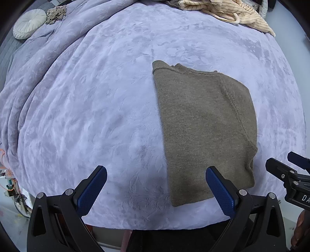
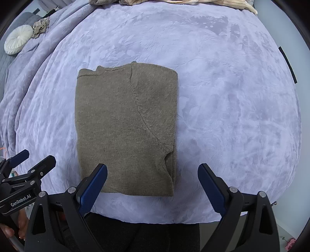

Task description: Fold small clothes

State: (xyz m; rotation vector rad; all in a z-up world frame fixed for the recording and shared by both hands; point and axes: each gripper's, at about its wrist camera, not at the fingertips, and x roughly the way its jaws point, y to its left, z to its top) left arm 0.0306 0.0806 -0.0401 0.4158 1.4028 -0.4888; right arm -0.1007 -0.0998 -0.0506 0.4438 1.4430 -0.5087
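An olive-brown knitted sweater [image 1: 205, 124] [image 2: 126, 126] lies folded into a neat rectangle on the lilac blanket [image 1: 96, 106] [image 2: 232, 116]. My left gripper [image 1: 156, 174] hovers open above the near edge of the bed, its right finger over the sweater's near left corner. My right gripper [image 2: 152, 172] is open too, its left finger above the sweater's near edge, nothing between the pads. Each gripper shows at the side of the other's view: the right one [image 1: 288, 174], the left one [image 2: 29, 164].
A cream ribbed garment [image 1: 232, 11] [image 2: 174, 1] lies heaped at the bed's far edge. A round white cushion [image 1: 29, 23] [image 2: 18, 39] and a crumpled beige cloth [image 1: 56, 14] [image 2: 40, 27] sit far left. The bed's front edge runs just below the grippers.
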